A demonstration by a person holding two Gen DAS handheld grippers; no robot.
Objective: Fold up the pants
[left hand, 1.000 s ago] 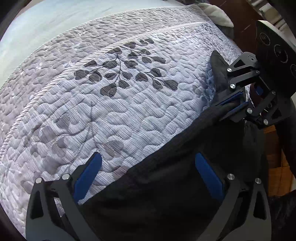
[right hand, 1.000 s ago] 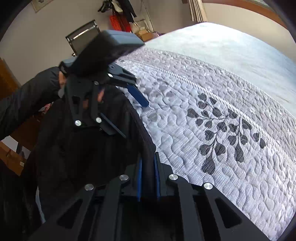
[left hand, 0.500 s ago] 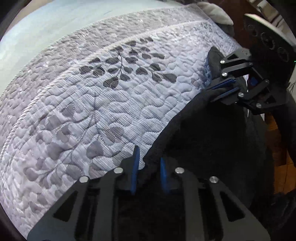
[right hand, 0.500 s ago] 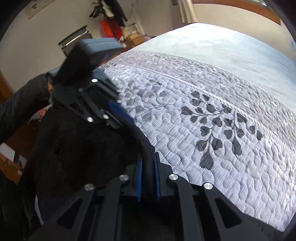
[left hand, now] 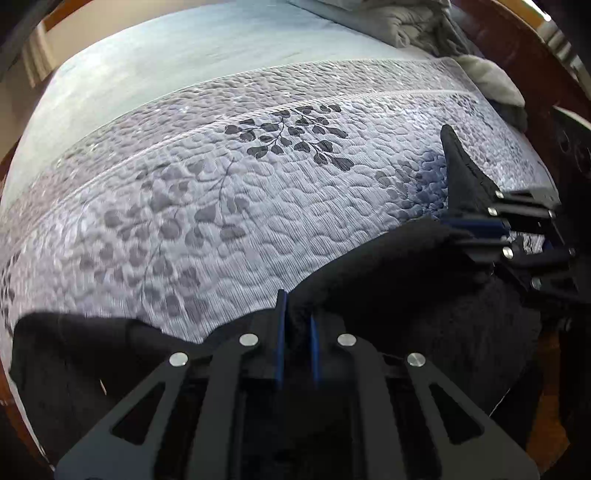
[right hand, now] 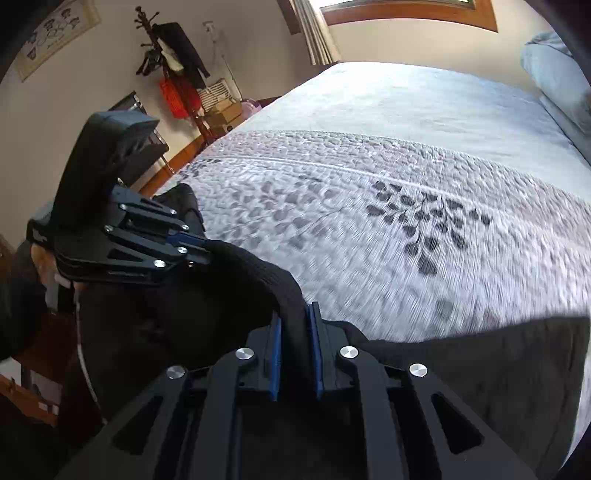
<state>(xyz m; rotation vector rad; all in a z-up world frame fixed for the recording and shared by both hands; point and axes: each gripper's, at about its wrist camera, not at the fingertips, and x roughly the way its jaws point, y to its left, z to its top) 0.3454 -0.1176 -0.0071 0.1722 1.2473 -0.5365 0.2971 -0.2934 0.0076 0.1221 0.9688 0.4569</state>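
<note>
Black pants (left hand: 406, 295) hang between both grippers over the near edge of a quilted grey bedspread (left hand: 258, 206) with a dark leaf print. My left gripper (left hand: 295, 317) is shut on a fold of the pants' edge, blue pads pressing the cloth. At the right of the left wrist view my right gripper (left hand: 465, 230) pinches another part of that edge, with a point of cloth sticking up past it. In the right wrist view the right gripper (right hand: 295, 325) is shut on a thick band of the pants (right hand: 207, 310), and the left gripper (right hand: 199, 249) grips the cloth at the left.
A pale blue sheet (right hand: 406, 107) covers the far bed, with a pillow (right hand: 554, 70) at the right. Rumpled grey bedding (left hand: 424, 26) lies at the bed's far end. A coat stand (right hand: 173, 66) and boxes stand by the wall. A wooden bed frame (left hand: 517, 62) borders the right.
My left gripper went from wide open to shut on the pants' edge. Both grippers have lifted and moved over the bed, pulling the pants up with them.
</note>
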